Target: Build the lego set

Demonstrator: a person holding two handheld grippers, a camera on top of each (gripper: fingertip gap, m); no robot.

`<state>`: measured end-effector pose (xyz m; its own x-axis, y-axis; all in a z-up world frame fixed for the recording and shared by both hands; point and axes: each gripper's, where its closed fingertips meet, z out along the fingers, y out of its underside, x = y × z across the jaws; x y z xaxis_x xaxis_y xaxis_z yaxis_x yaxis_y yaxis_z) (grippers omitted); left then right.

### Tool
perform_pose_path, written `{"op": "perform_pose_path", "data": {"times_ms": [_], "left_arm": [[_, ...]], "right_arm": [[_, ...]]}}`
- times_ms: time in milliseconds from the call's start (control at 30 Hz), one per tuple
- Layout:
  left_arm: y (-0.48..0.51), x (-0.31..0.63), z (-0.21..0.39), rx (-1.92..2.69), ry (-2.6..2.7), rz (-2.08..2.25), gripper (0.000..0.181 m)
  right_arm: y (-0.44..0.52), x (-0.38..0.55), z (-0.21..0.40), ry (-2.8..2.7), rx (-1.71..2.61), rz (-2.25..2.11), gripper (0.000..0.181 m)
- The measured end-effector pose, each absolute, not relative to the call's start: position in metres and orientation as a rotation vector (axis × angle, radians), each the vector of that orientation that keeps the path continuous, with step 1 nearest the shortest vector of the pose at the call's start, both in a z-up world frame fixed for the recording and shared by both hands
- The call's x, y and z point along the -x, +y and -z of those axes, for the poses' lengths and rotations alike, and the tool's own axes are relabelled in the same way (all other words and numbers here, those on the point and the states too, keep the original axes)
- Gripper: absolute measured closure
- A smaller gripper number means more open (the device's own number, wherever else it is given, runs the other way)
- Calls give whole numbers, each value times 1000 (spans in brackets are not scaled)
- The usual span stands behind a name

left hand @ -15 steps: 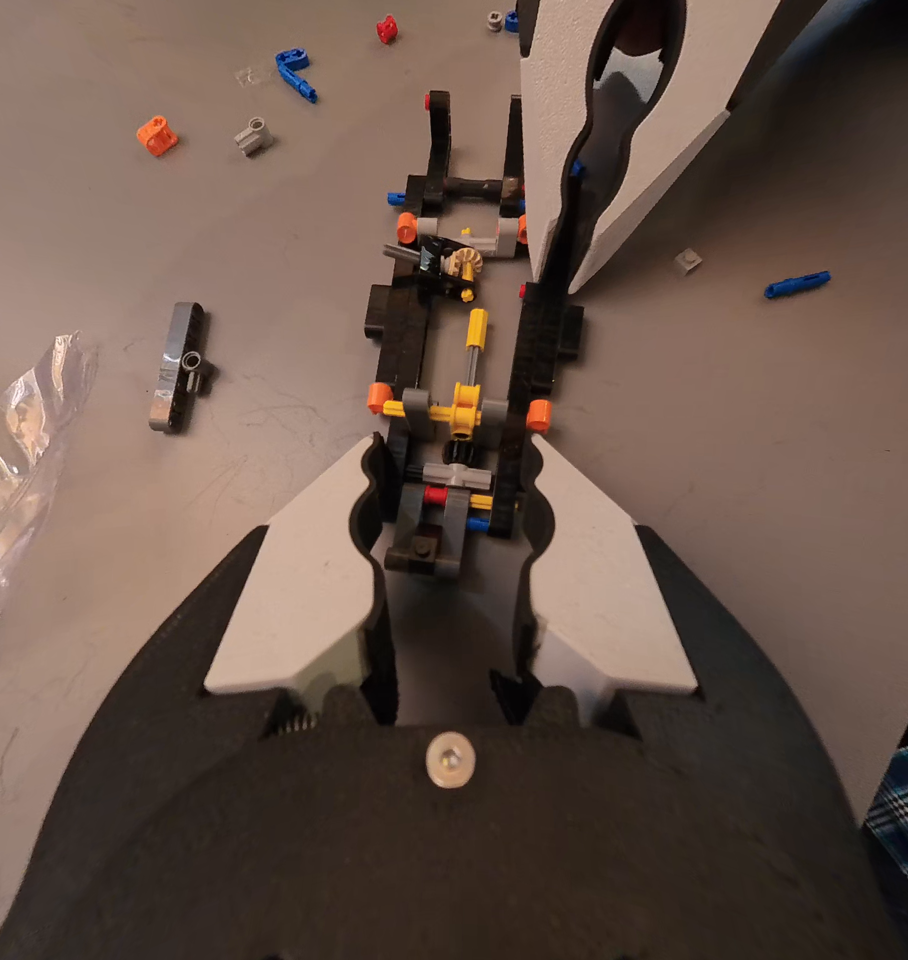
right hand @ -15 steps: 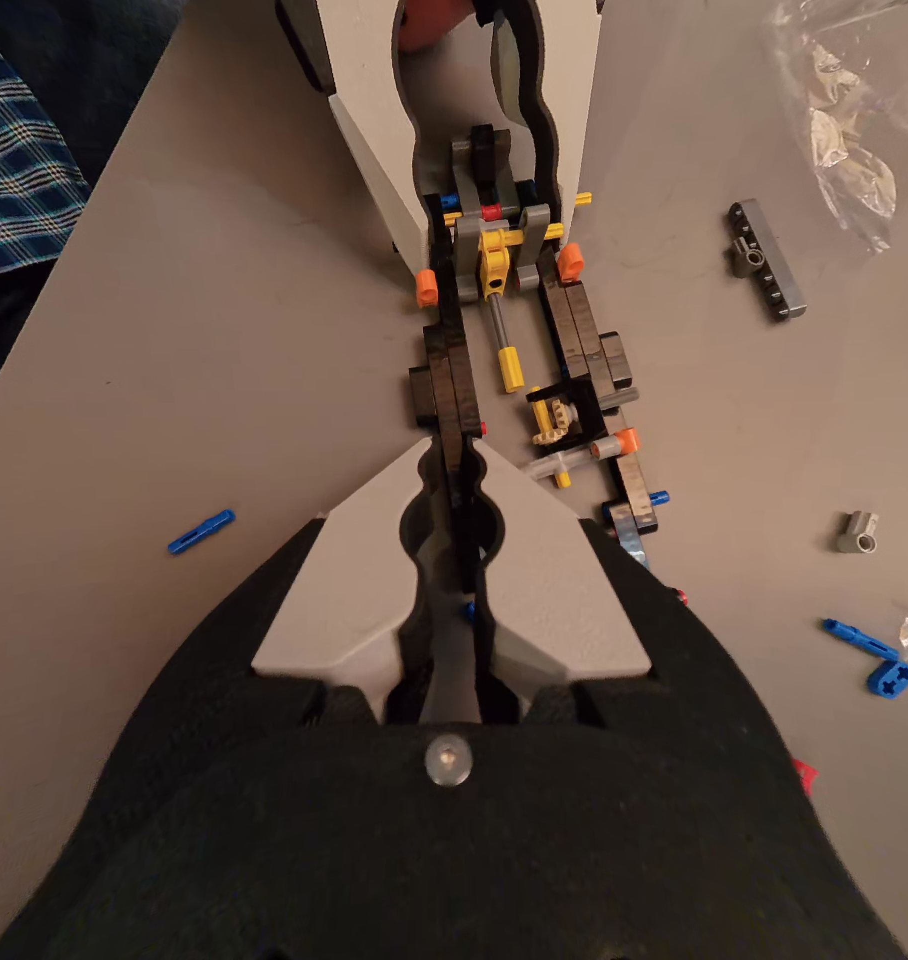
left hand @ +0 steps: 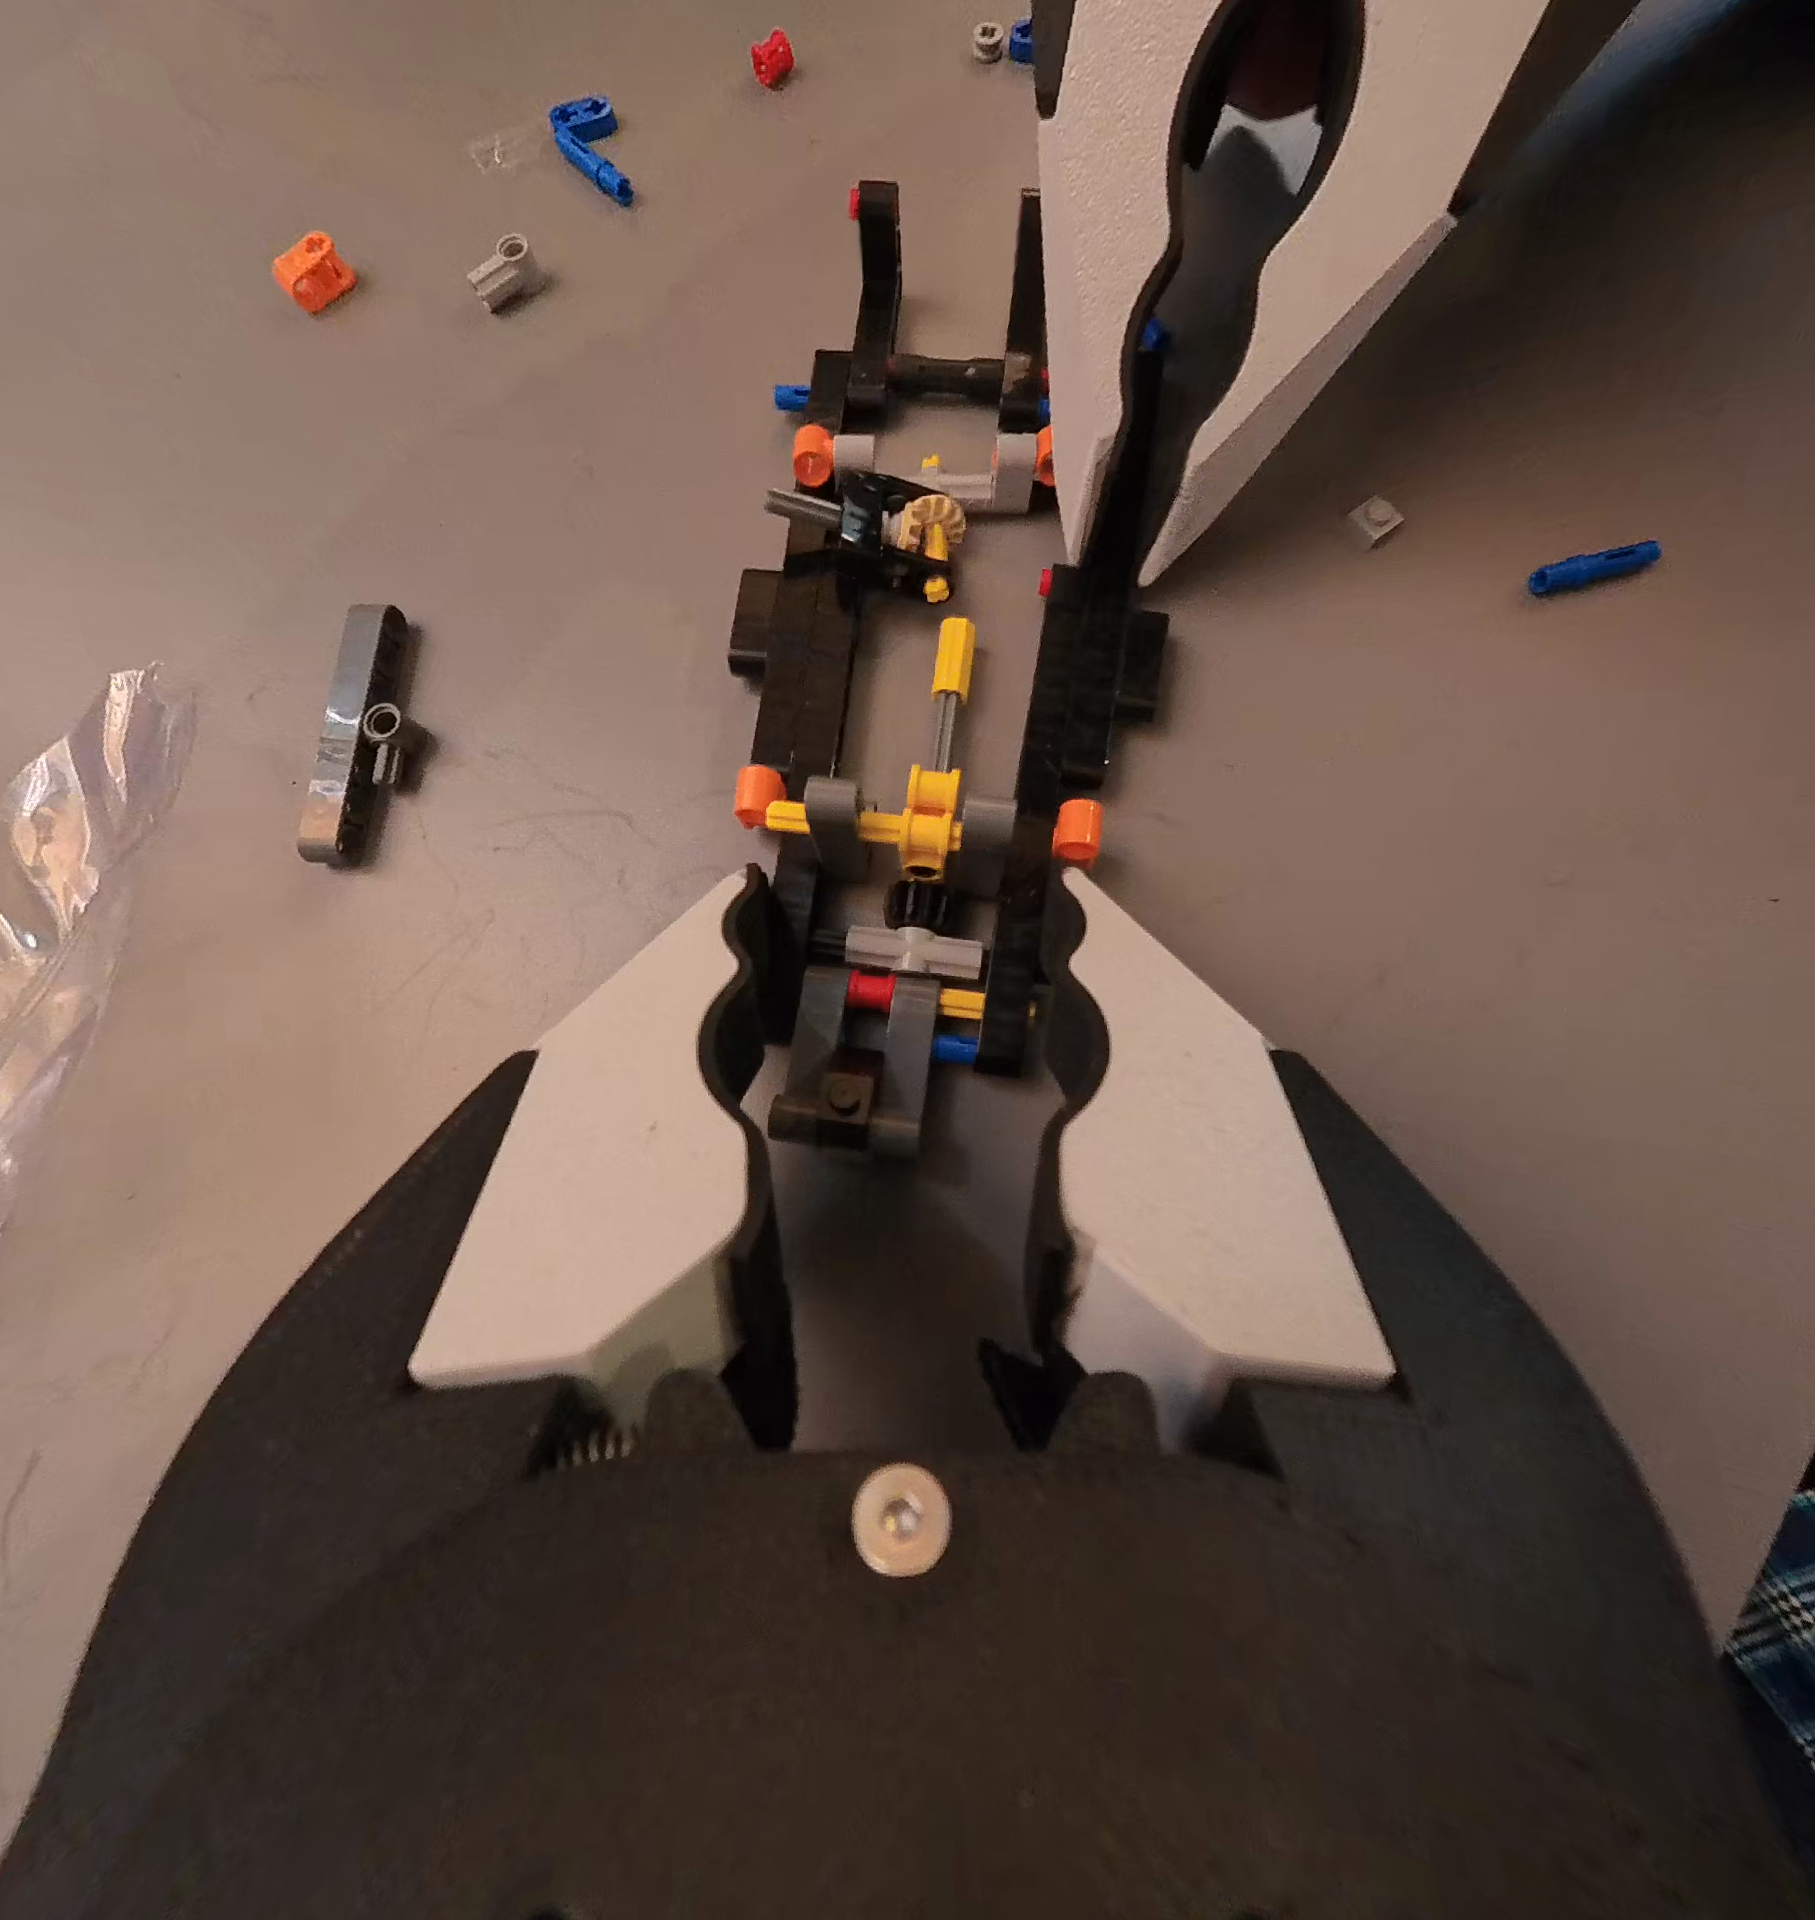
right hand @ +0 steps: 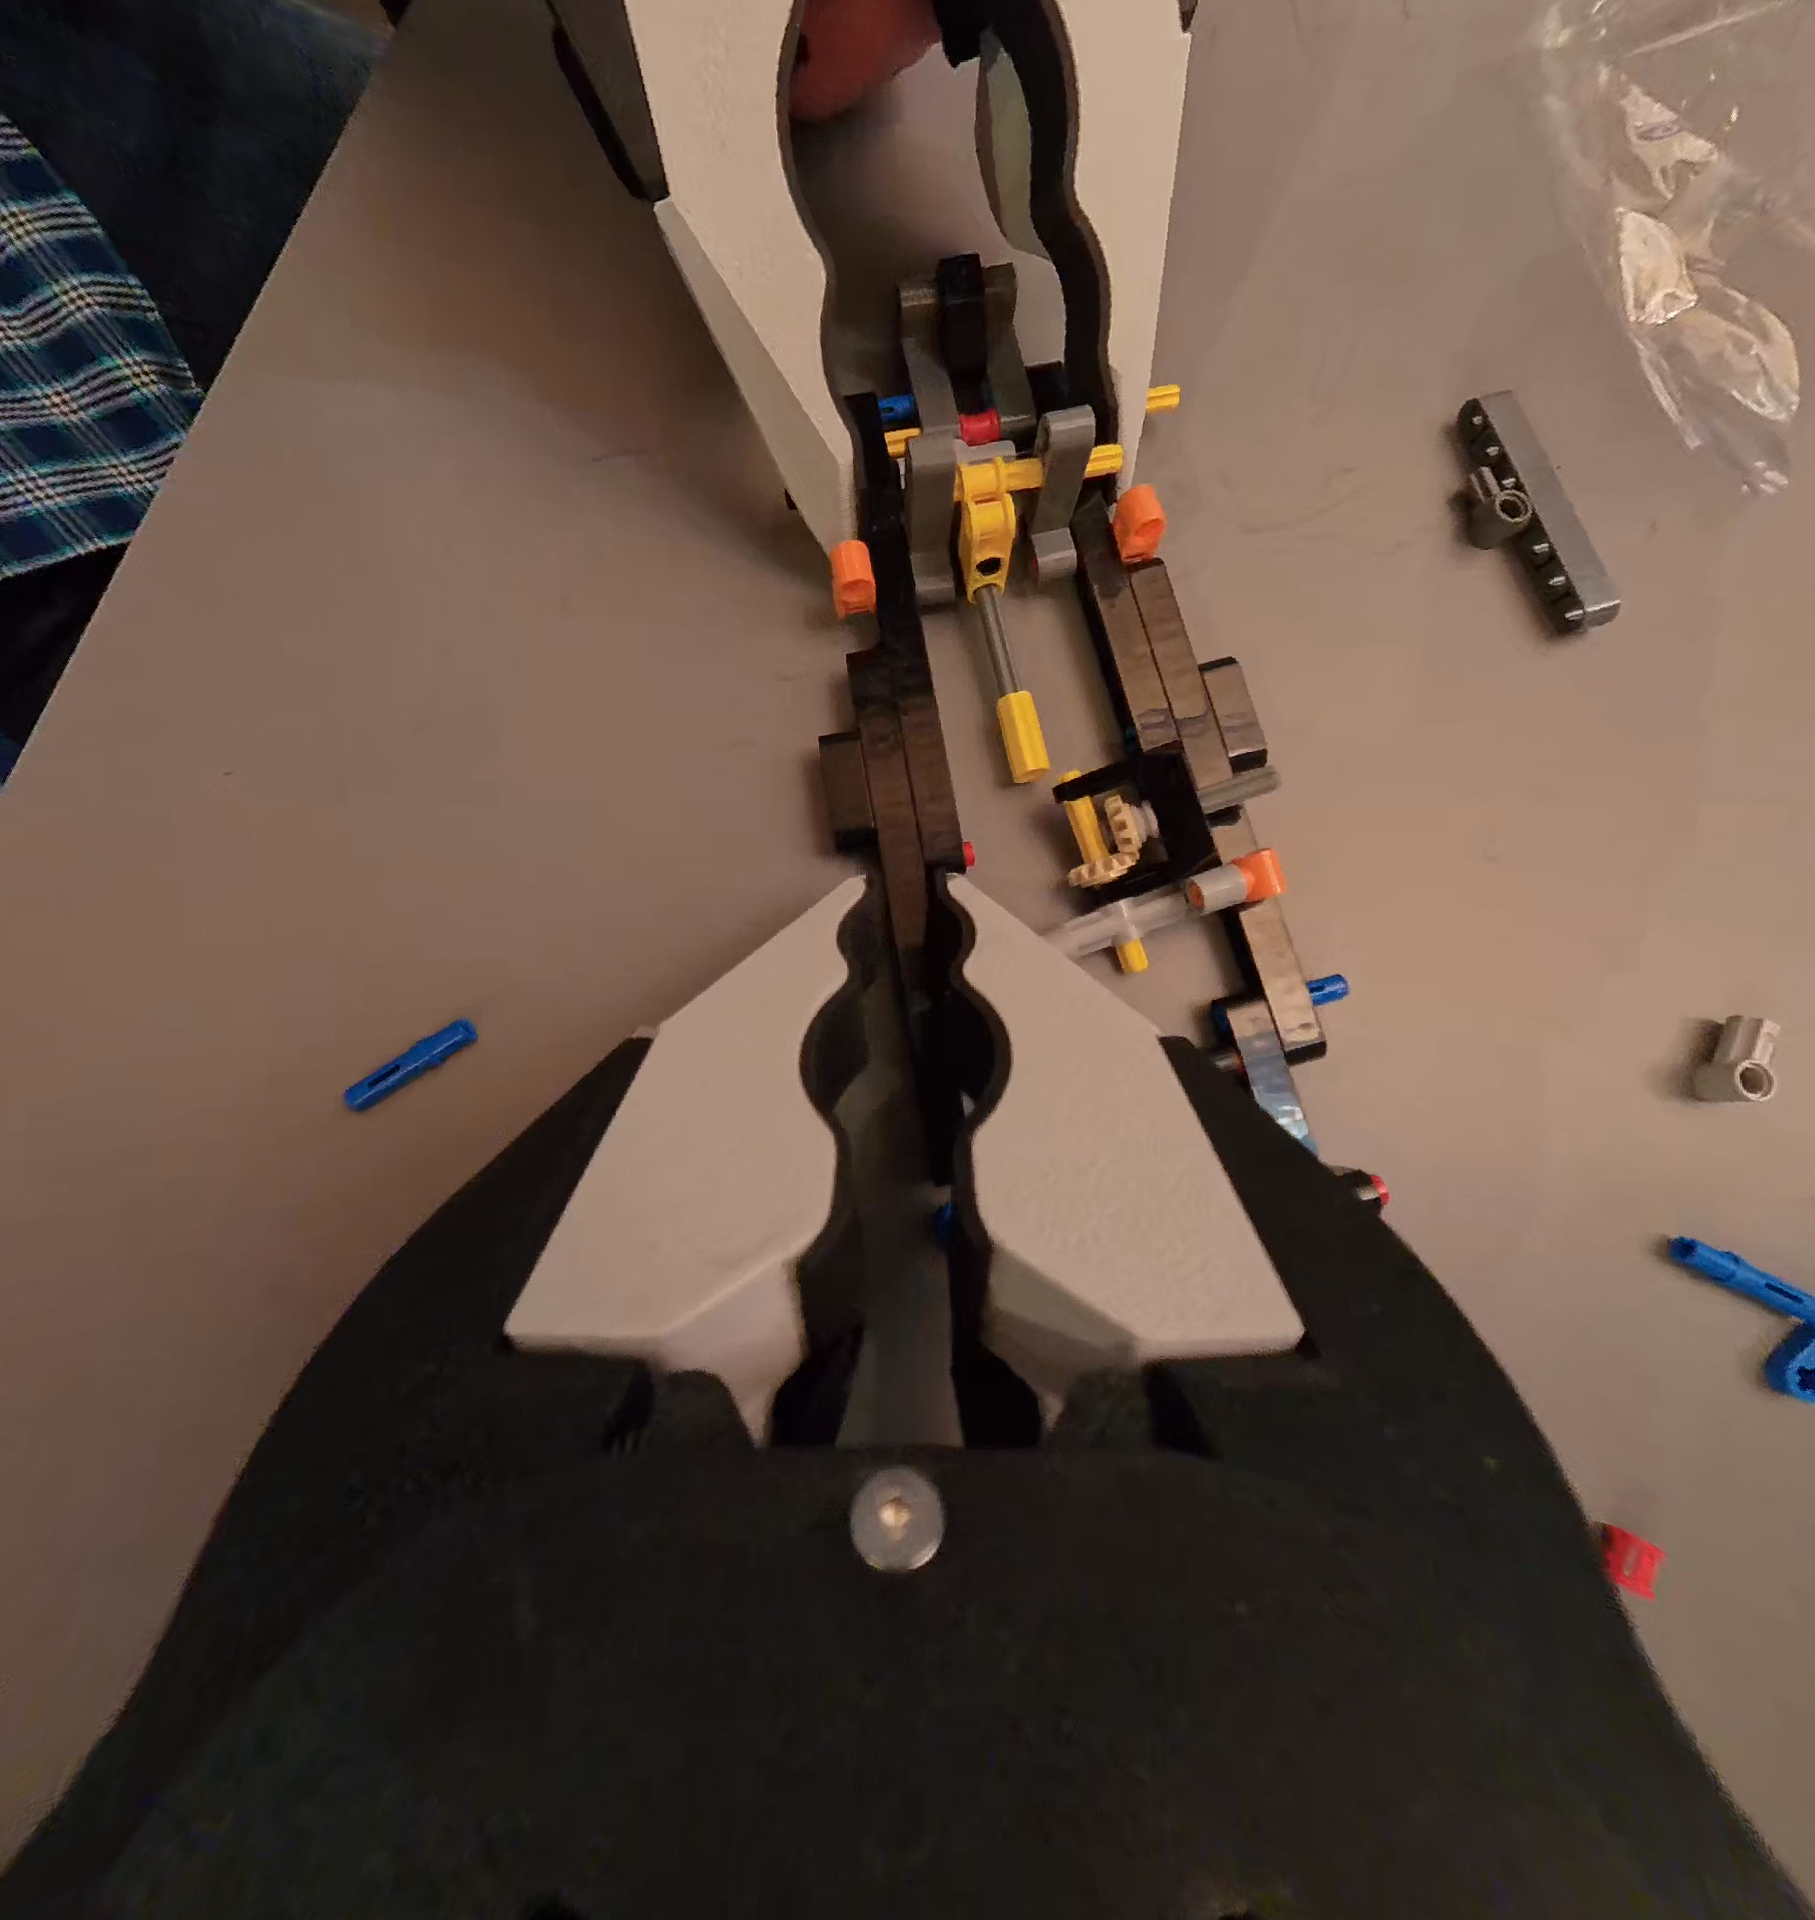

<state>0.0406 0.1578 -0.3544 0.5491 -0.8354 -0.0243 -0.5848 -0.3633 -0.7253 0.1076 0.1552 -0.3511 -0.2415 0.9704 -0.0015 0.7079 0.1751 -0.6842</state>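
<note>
A long black lego chassis (left hand: 1085,665) with yellow, grey and orange parts lies on the grey table. My left gripper (left hand: 908,894) is shut across the width of its near end, one finger on each side beam. My right gripper (right hand: 908,883) is shut on one black side beam (right hand: 898,769) at the other end. In the left wrist view the right gripper (left hand: 1121,551) comes in from the top right, clamped on that beam. In the right wrist view the left gripper (right hand: 986,436) shows at the top, around the chassis end. A yellow-tipped axle (left hand: 947,707) runs down the chassis middle.
Loose parts lie around: a grey beam with a connector (left hand: 357,732), an orange connector (left hand: 311,272), a grey connector (left hand: 505,272), a blue angled piece (left hand: 586,145), a blue pin (left hand: 1594,569). A clear plastic bag (left hand: 41,935) lies at the left. Plaid cloth (right hand: 30,364) is past the table edge. The tips of one gripper are about 8 cm away from the tips of the other.
</note>
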Motion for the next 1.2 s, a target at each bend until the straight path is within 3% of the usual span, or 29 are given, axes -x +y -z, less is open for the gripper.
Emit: {"op": "perform_pose_path", "data": {"times_ms": [467, 600, 733, 967, 1200], "left_arm": [[156, -42, 354, 2077, 1152, 463, 130], [155, -42, 355, 2084, 1160, 483, 131], [154, -42, 355, 2084, 1168, 488, 131], [142, -31, 352, 2122, 1176, 549, 114], [140, -12, 341, 2143, 1153, 564, 117]], "right_arm": [[151, -110, 351, -2014, 1583, -830, 175], [146, -110, 349, -1991, 1591, -803, 163], [145, -110, 346, -1982, 1570, -728, 164], [142, -106, 345, -2008, 1499, -545, 161], [128, -94, 333, -1993, 1488, -607, 158]]}}
